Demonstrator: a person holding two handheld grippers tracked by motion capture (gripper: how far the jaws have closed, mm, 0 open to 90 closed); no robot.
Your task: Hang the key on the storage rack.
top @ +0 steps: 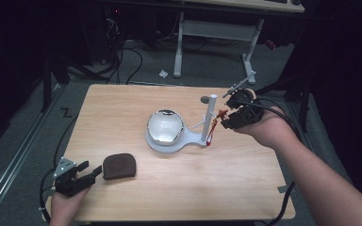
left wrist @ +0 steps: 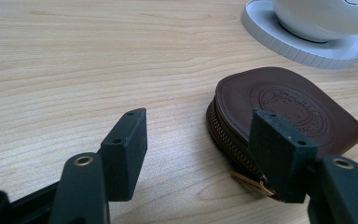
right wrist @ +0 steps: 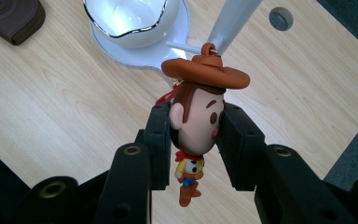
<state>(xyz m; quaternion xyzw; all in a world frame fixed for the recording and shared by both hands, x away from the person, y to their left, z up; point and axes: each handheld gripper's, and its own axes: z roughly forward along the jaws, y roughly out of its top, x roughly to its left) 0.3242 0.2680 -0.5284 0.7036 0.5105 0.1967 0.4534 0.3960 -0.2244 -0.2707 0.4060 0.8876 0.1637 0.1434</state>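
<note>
Cowboy figure, a small charm with a brown hat, is clamped by its head between the fingers of the right gripper, near the right edge of the worktop. Going left to right in the high view: the left gripper rests low at the near left corner, its fingers spread wide and holding nothing. Just beside it lies a brown pouch, flat on the wood; in the left gripper view the pouch sits partly behind the one finger, whose tip is by the brass zip pull, though I cannot tell whether they touch. Farther right, at mid-worktop, a white bowl with a silver rim stands on a white stand. A white post rises from that stand's right end, with a thin peg sticking out sideways. The figure's hat loop is at this peg in the right gripper view, and a red cord hangs beside the post. The person's right hand holds the gripper tilted toward the post.
</note>
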